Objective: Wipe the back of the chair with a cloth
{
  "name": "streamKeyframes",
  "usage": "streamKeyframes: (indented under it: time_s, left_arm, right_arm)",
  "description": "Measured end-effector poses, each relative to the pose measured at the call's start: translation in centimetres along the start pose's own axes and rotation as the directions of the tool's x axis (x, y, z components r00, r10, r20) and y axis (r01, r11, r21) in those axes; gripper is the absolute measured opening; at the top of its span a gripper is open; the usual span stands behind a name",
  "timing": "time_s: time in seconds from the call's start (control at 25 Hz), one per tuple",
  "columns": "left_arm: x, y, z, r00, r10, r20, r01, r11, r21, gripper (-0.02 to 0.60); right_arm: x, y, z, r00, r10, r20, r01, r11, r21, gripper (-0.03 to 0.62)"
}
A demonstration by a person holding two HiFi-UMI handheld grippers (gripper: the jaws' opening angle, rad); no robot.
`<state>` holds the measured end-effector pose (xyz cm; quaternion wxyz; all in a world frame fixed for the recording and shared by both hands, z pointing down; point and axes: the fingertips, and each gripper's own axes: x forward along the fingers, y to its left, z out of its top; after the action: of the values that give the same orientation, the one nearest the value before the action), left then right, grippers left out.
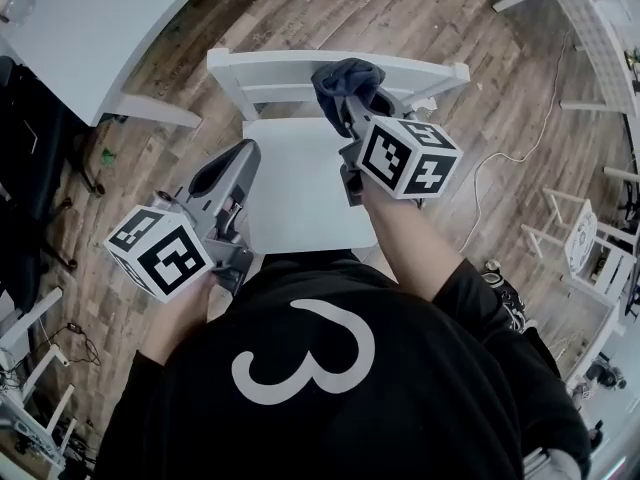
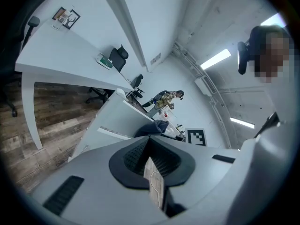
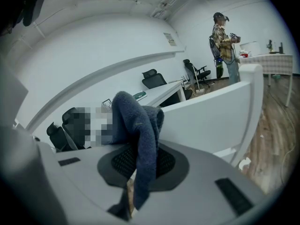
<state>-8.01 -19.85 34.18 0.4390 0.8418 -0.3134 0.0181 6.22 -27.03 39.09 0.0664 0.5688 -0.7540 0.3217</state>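
Note:
A white wooden chair (image 1: 300,183) stands in front of me, its back rail (image 1: 270,68) across the far side. My right gripper (image 1: 352,103) is shut on a dark blue cloth (image 1: 345,83) and holds it against the top of the back rail, right of its middle. In the right gripper view the cloth (image 3: 140,135) hangs bunched between the jaws, with the white chair back (image 3: 211,116) just behind. My left gripper (image 1: 222,173) hovers over the seat's left edge, jaws together with nothing in them. The left gripper view shows the shut jaws and the cloth (image 2: 152,128) beyond.
A white table (image 1: 90,28) stands at the far left with dark office chairs (image 1: 30,168) beside it. A white cable (image 1: 520,148) trails over the wooden floor at the right, near white racks (image 1: 585,238). A person (image 3: 225,43) stands far off across the room.

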Motion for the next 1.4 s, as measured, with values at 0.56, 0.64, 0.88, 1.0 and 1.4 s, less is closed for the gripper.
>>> streamKeyframes:
  time_s: [0.56, 0.64, 0.88, 1.0, 1.4]
  left_arm:
    - [3.3, -0.6, -3.0, 0.995, -0.032, -0.099, 0.034, 0.999, 0.015, 0.014]
    - [3.9, -0.8, -3.1, 0.993, -0.041, -0.108, 0.043, 0.999, 0.017, 0.014]
    - [4.7, -1.1, -3.8, 0.989, -0.061, -0.138, 0.065, 0.998, 0.024, 0.014]
    - [4.9, -1.3, -3.8, 0.988, -0.066, -0.142, 0.07, 0.997, 0.026, 0.014]
    - [4.2, -1.4, -2.8, 0.993, -0.064, -0.103, 0.067, 0.997, 0.028, 0.013]
  right_arm:
    - [-4.9, -9.6, 1.2, 0.987, -0.152, 0.047, 0.15, 0.987, 0.055, 0.051]
    - [-5.6, -11.1, 1.4, 0.983, -0.178, 0.055, 0.173, 0.982, 0.076, 0.051]
    - [-7.2, -13.8, 2.0, 0.97, -0.227, 0.084, 0.216, 0.969, 0.122, 0.051]
    - [-7.2, -13.7, 1.9, 0.971, -0.224, 0.081, 0.213, 0.97, 0.12, 0.051]
    - [-8.1, -9.6, 2.5, 0.985, -0.118, 0.124, 0.109, 0.991, 0.072, 0.051]
